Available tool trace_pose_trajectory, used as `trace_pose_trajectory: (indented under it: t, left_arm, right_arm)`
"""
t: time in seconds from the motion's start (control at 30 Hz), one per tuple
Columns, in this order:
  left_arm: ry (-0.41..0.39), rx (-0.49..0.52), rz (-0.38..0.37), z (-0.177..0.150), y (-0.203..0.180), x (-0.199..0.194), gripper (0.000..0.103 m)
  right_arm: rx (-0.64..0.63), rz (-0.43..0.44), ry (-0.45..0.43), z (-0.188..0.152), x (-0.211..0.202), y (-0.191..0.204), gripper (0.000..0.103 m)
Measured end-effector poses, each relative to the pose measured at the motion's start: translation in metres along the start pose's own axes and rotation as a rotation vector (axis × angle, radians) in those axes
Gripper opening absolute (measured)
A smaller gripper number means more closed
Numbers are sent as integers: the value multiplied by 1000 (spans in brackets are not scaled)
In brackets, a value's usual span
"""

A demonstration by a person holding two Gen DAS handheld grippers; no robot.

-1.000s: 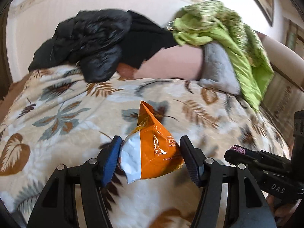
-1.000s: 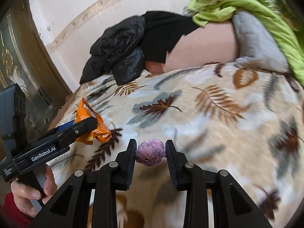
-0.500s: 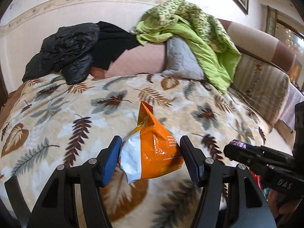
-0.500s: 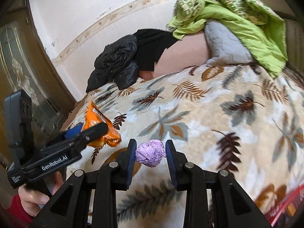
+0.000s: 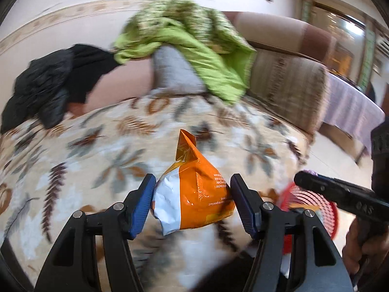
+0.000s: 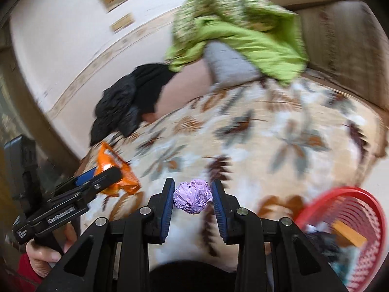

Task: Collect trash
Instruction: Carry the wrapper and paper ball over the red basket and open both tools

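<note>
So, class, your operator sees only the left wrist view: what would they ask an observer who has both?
Operator: What's the right gripper carrying?
Observer: A crumpled purple paper ball, pinched between its pads.
Operator: Is the red basket empty?
Observer: No. It holds dark scraps and a flat orange piece.
Operator: What holds my left gripper, the one with the orange snack bag?
Observer: A bare hand with a red sleeve at the wrist.

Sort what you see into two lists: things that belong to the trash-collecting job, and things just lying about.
Part of the job:
- orange snack bag, held in the left gripper
- purple paper ball, held in the right gripper
- red basket

Just lying about:
- black jacket
- green cloth
- grey pillow
- leaf-print blanket
</note>
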State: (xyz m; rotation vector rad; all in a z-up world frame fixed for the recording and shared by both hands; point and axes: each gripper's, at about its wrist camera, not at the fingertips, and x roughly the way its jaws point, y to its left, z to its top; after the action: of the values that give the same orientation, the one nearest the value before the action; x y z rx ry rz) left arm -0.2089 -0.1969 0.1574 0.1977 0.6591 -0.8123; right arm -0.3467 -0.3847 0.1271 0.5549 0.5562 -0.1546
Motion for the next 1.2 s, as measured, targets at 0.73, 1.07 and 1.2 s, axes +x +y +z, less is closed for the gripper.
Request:
trace_pose_trajectory:
  t: [0.73,1.07,1.2]
  left_arm:
    - [364,136,-407,-18,-187,115,67]
    - [316,123,-419,-10,-182,97,70]
    - [199,157,-286,-8,-160,68,78]
  right_arm:
    - [322,-335,-54,-33,-89,-160,57]
    - [231,-403,-123,-17,-110,-123,63]
    - [168,-515,-178,-16,-121,-99,80]
